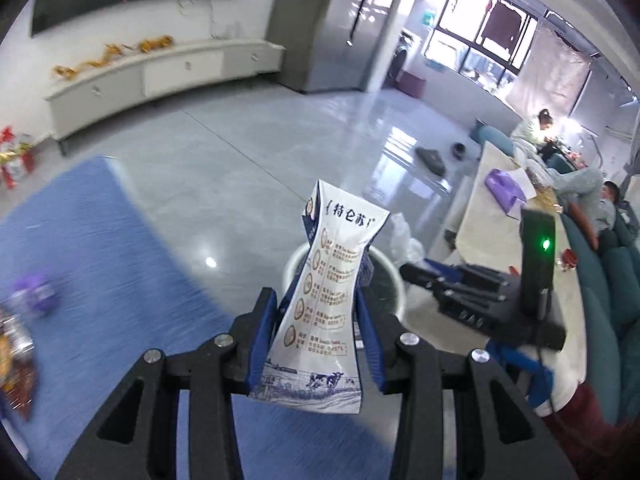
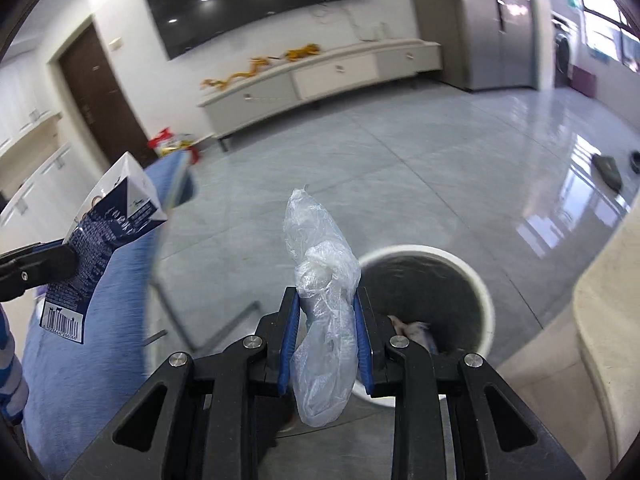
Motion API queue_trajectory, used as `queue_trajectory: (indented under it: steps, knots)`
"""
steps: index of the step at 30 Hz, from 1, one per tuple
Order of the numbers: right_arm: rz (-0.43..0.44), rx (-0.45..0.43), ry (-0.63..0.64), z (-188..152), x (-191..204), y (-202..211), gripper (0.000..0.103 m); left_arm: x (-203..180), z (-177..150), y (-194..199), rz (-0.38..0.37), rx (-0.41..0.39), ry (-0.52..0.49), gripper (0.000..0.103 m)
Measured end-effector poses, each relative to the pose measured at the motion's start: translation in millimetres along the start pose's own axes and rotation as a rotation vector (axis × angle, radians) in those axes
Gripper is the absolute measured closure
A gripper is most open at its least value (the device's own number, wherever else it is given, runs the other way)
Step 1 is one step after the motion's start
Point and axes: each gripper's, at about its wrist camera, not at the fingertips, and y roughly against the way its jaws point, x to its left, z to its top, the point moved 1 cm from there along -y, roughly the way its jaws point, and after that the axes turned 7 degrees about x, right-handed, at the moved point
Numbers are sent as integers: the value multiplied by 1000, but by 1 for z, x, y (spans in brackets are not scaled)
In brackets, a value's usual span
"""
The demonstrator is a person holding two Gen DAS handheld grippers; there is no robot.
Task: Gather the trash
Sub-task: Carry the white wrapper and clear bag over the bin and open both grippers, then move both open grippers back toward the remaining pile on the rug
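My left gripper [image 1: 316,300] is shut on a squashed white and blue milk carton [image 1: 320,320] that sticks up between its blue pads. Behind the carton stands a white waste bin [image 1: 394,280] with a dark liner, mostly hidden. My right gripper [image 2: 325,296] is shut on a crumpled clear plastic bag [image 2: 320,280], held just left of the bin's white rim [image 2: 484,300]; some trash lies inside the bin. The right wrist view catches the left gripper [image 2: 40,264] with the carton [image 2: 108,232] at the left edge. The left wrist view shows the right gripper [image 1: 460,292] beside the bin.
A blue cloth-covered surface [image 1: 80,240] lies to the left with a purple wrapper [image 1: 36,292] and other packets on it. A beige table [image 1: 500,220] and a teal sofa [image 1: 608,280] with people sitting stand to the right. Grey tiled floor [image 2: 400,160] stretches to a long cabinet [image 2: 320,76].
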Motion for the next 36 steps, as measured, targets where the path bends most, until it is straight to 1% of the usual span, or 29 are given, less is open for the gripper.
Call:
queue_trajectory:
  steps: [1,4,8,10,12,14,16,17,19,23,26,31,33,36]
  knots:
    - [-11,6,-20,2,-13,-7,77,-5,8,-14,-20,14,0,64]
    - [-31,21,-55,5,-35,-20,77,-17,26,-50,-54,49,6,64]
    - [-50,44,-76,10,-54,-41,73,-27,42,-91,-86,81,31,64]
    - [-60,54,-78,13,-60,-49,73,-29,50,-110,-102,97,62,63]
    - [-64,58,-86,12,-65,-54,69,-26,55,-123,-121,108,96,63]
    - [-73,60,-97,9,-71,-56,58,-24,59,-135,-132,120,125,62]
    - [-79,57,-107,6,-76,-56,55,-24,61,-146,-127,133,139,60]
    - [-83,59,-112,4,-78,-56,54,-23,62,-151,-131,140,148,55]
    - [-90,62,-119,3,-80,-55,54,-21,63,-156,-145,147,167,51]
    - [-101,62,-141,-3,-82,-49,54,-23,61,-153,-144,144,163,51]
    - [-101,51,-159,-7,-81,-40,54,-30,58,-138,-103,119,127,51]
    - [-103,18,-139,-9,-63,-17,54,-44,50,-97,-20,32,60,51]
    - [-102,3,-122,-8,-59,-6,54,-49,43,-72,18,-24,29,51]
    - [-94,-31,-87,-8,-39,17,53,-54,33,-35,45,-100,8,51]
